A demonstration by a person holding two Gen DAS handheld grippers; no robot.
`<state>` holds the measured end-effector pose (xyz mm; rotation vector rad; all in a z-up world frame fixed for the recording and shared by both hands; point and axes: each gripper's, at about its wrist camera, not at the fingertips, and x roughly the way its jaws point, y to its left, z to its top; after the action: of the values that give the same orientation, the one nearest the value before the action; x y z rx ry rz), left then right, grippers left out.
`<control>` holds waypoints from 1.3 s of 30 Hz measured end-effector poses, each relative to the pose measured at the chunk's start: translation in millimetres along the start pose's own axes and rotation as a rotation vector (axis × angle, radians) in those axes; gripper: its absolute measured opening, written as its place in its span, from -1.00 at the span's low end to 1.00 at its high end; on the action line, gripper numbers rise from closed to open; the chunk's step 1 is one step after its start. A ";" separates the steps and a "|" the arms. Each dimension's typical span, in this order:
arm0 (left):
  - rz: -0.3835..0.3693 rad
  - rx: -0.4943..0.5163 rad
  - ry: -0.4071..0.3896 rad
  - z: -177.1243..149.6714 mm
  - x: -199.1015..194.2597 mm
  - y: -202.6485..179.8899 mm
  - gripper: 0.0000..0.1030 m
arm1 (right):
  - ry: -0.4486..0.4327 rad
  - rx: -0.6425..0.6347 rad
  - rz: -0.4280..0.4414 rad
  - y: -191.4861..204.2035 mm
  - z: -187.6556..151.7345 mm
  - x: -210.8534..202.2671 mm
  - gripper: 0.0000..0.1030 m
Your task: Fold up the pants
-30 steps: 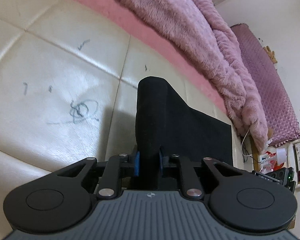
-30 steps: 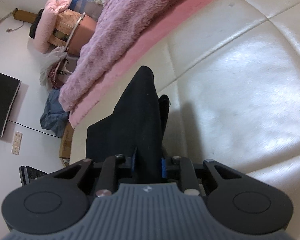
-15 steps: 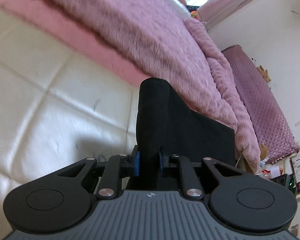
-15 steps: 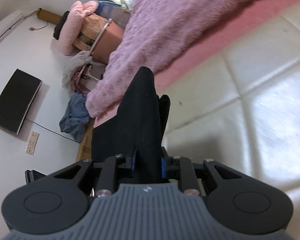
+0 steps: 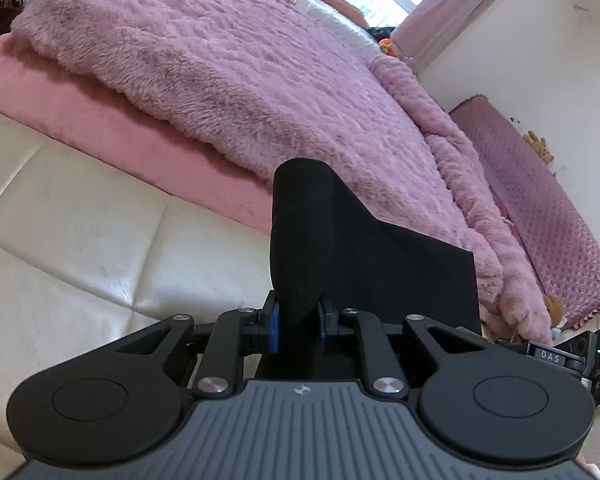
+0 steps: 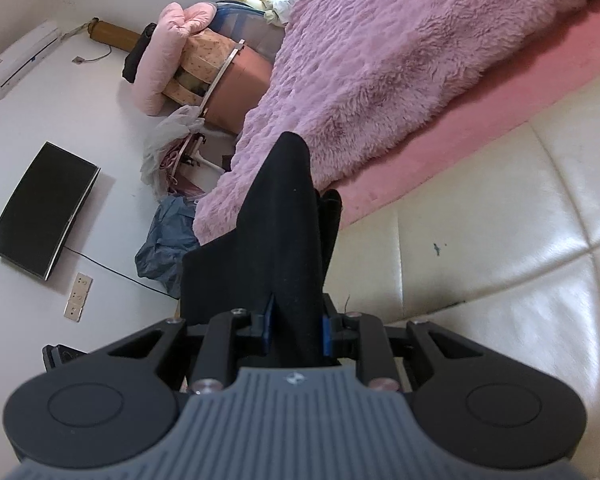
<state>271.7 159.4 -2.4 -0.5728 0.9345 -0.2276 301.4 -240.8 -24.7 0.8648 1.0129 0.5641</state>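
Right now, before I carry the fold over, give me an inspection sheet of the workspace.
Surface: cream padded surface, small dark marks, beside a pink mattress edge.
Job's things: black pants, a bunch pinched in each gripper, fabric spanning between them.
Clutter: fluffy pink blanket on the bed; blue bag on the floor.
Grippers: left gripper and right gripper both shut on the pants.
Cables: black cord along the wall.
Surroundings: dark screen, wall socket, window.

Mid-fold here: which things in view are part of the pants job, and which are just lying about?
Job: black pants, clamped in left gripper and right gripper; cream cushion surface.
Lying about: fluffy pink blanket, blue clothes heap, black screen.
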 end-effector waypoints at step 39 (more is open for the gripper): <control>0.252 0.051 0.053 40.8 102.4 94.2 -0.12 | 0.088 -0.059 -0.271 -67.2 44.5 174.7 -0.37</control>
<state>359.0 209.0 -106.9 -0.3985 1.0394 -0.0399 419.1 -162.1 -154.9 0.6412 1.1663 0.4023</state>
